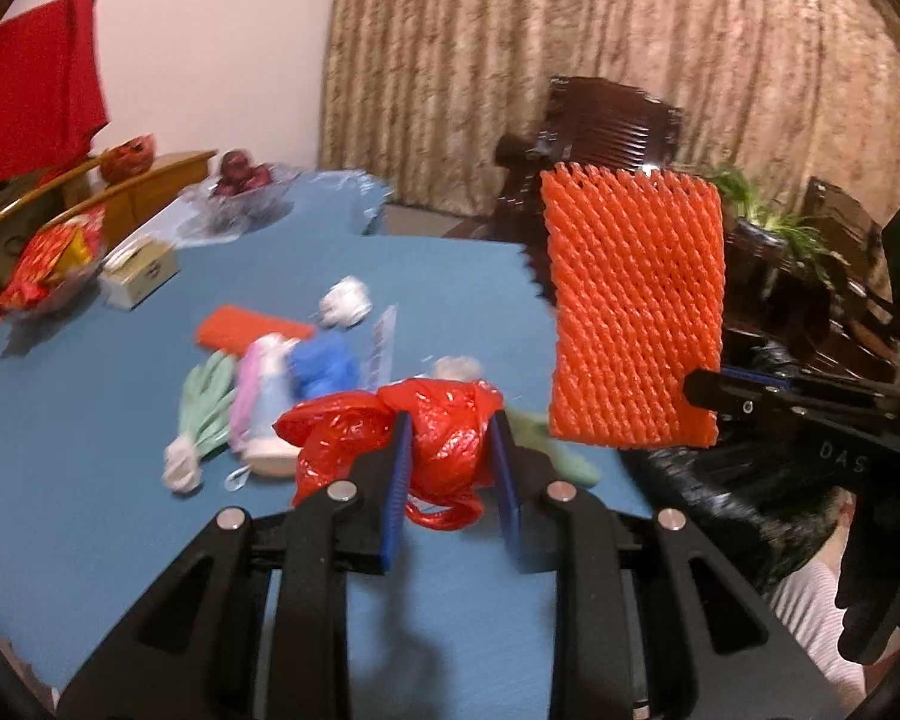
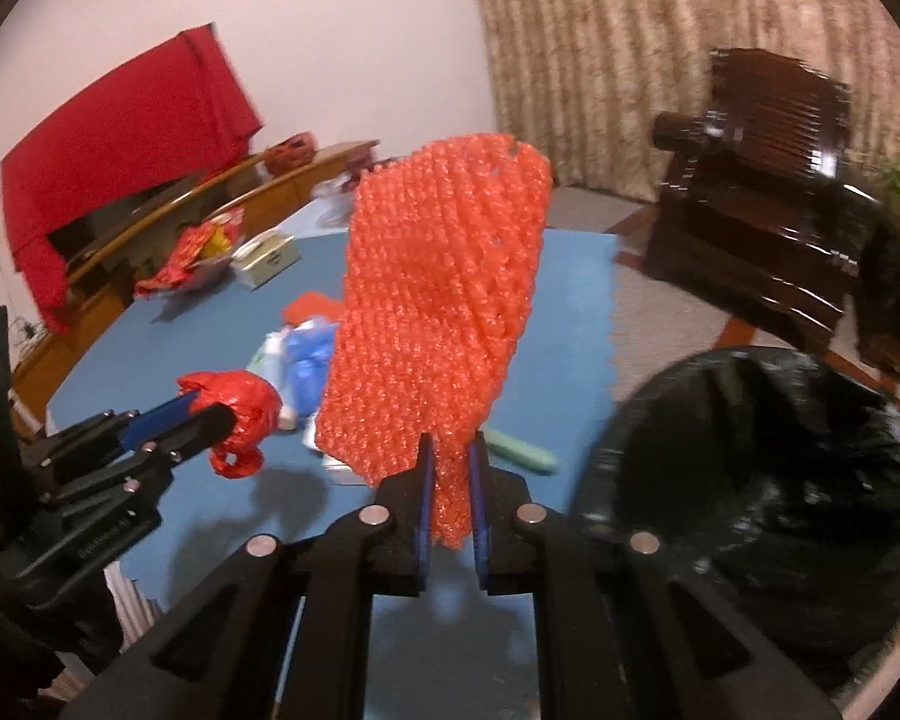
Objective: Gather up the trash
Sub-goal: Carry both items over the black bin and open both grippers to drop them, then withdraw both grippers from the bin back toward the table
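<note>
Two hand-held grippers were each clamped on a piece of trash above the blue table [image 1: 90, 420]. The left gripper [image 1: 450, 450] had its blue pads pressed on a crumpled red plastic bag [image 1: 444, 438], whose handle loop drooped at six o'clock below the jaws. The right gripper [image 2: 450, 480] pinched the lower edge of an orange foam fruit net [image 2: 438, 312], which stood up toward twelve o'clock; in the left wrist view that net [image 1: 636, 312] hung at three o'clock of the red bag, held by the right gripper [image 1: 708, 390]. A bin lined with a black bag [image 2: 750, 492] sat at four o'clock of the net in the right wrist view, beside the table's edge. More litter lay on the table at ten o'clock of the red bag: a second orange net [image 1: 246, 327], a blue crumpled piece [image 1: 324, 366], white paper wads [image 1: 345, 300] and pale green wrappers [image 1: 207, 402]
</note>
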`<act>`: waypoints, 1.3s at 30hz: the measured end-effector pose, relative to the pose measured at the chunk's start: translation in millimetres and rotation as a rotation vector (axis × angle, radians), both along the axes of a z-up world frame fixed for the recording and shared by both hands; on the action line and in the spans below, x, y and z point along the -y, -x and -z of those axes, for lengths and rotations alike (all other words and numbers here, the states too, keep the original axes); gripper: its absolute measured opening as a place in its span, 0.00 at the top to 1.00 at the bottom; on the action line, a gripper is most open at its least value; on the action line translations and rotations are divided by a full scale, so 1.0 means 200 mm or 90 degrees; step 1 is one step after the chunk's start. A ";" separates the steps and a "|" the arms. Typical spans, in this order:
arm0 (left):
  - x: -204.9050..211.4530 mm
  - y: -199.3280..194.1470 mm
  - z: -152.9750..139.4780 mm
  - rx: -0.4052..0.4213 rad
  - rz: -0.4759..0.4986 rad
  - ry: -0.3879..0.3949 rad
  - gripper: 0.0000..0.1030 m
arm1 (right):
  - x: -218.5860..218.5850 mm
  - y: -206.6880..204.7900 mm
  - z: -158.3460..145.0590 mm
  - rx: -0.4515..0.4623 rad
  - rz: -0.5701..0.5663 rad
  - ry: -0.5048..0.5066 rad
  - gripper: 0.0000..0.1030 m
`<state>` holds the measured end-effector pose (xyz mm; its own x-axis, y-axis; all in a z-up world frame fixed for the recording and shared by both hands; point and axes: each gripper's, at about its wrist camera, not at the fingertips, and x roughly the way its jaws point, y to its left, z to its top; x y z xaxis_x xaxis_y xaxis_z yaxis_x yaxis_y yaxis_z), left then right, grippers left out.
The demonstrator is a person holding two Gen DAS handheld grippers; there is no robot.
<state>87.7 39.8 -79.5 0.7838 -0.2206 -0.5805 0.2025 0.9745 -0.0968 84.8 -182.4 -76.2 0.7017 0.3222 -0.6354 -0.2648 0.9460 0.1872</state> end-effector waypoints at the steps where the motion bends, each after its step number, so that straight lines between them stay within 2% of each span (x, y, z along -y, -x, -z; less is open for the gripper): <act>1: 0.05 -0.01 -0.01 0.003 0.014 0.002 0.76 | 0.05 0.01 0.00 0.001 0.012 0.002 0.90; 6: 0.30 -0.03 -0.02 0.010 0.084 0.004 0.76 | 0.33 0.05 0.00 -0.006 0.097 0.015 0.90; 12: 0.61 -0.09 0.03 -0.002 0.164 0.000 0.76 | 0.63 0.11 0.10 -0.034 0.188 0.031 0.89; 21: 1.03 -0.21 0.15 -0.025 0.247 -0.007 0.75 | 0.90 0.17 0.23 -0.067 0.271 0.038 0.88; 24: 1.11 -0.24 0.18 -0.037 0.266 0.001 0.65 | 0.94 0.17 0.24 -0.072 0.285 0.048 0.83; 26: 1.14 -0.26 0.19 -0.049 0.272 0.010 0.45 | 0.97 0.18 0.25 -0.072 0.294 0.056 0.75; 28: 1.13 -0.26 0.19 -0.054 0.271 0.019 0.41 | 0.99 0.19 0.25 -0.069 0.305 0.059 0.53; 29: 1.12 -0.26 0.19 -0.052 0.271 0.022 0.39 | 0.99 0.20 0.24 -0.065 0.309 0.062 0.49; 31: 1.10 -0.26 0.19 -0.047 0.265 0.024 0.32 | 0.99 0.21 0.23 -0.054 0.317 0.067 0.31; 36: 0.91 -0.26 0.14 -0.037 0.231 0.041 0.22 | 0.96 0.23 0.18 -0.022 0.322 0.069 0.09; 39: 0.76 -0.25 0.10 -0.021 0.199 0.037 0.17 | 0.90 0.21 0.14 -0.005 0.310 0.064 0.06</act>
